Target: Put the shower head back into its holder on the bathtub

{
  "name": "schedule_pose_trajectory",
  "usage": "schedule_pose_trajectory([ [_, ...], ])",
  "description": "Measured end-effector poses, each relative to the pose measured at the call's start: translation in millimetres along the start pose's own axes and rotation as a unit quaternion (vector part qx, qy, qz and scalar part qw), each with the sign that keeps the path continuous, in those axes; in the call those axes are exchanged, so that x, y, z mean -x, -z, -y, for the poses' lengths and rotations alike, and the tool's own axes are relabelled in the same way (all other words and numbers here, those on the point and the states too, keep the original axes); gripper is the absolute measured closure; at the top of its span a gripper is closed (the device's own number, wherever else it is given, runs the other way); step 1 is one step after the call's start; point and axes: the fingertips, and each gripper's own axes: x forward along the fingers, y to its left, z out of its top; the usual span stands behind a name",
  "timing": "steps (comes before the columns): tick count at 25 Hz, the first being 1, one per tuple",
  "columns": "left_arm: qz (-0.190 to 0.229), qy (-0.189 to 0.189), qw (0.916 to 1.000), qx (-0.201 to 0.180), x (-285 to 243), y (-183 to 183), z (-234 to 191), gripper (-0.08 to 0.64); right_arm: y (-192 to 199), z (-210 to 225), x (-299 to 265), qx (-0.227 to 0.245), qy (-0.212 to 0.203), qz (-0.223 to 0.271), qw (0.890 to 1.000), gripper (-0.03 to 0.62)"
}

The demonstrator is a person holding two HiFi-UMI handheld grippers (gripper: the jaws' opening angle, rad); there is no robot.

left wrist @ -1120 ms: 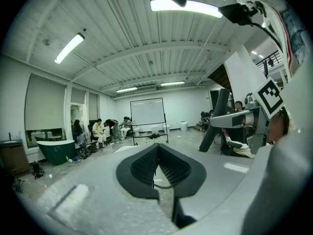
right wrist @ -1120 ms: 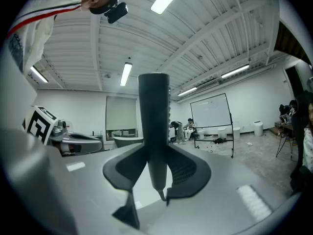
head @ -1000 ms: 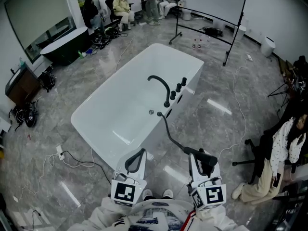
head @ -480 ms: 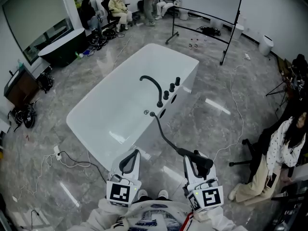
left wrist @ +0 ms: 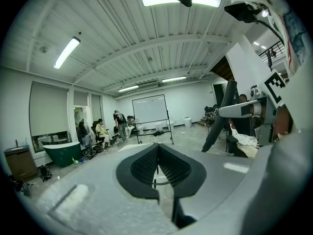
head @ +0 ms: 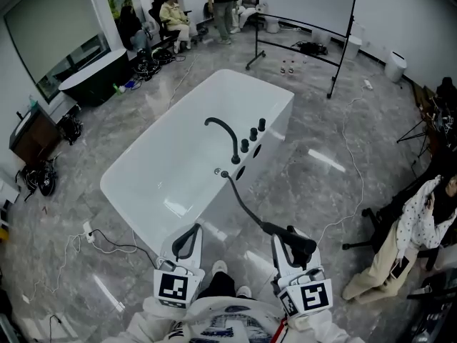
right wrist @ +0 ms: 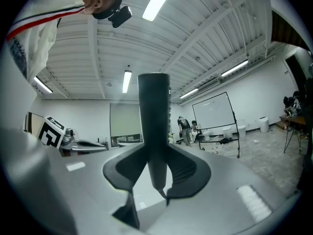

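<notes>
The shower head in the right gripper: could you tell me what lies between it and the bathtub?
Only the black hose, running from the bathtub's rim over grey floor; the head view shows this.

We can't tell which of the small black fittings [head: 251, 136] on the bathtub [head: 164, 174] rim takes the shower head [head: 300, 240]. Where the hose [head: 243, 204] joins that rim is too small to read. Right of the bathtub, a seated person [head: 418, 227] is cut by the edge. People [head: 175, 13] beyond its far end are too small for detail.
</notes>
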Motion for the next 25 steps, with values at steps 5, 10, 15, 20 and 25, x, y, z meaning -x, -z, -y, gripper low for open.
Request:
schedule_pose_trajectory([
  [5,0.003,0.005,1.0000,-0.003,-15,8,-3,0.568,-9,3,-8,-0.001,-0.002,0.011,1.000,0.456],
  [10,0.003,0.008,0.9999,0.006,-42,12,-21,0.568,-32,4,-30,0.015,-0.007,0.025,1.000,0.456],
  [15,0.007,0.010,0.9998,0.014,-73,12,-44,0.568,-41,1,-72,0.027,-0.018,0.029,0.999,0.456],
  [20,0.002,0.019,0.9997,0.016,-101,11,-72,0.568,-59,-6,-114,0.036,-0.027,0.039,0.998,0.456],
  [25,0.008,0.021,0.9996,0.019,-127,10,-100,0.568,-72,-14,-153,0.046,-0.034,0.047,0.997,0.456],
])
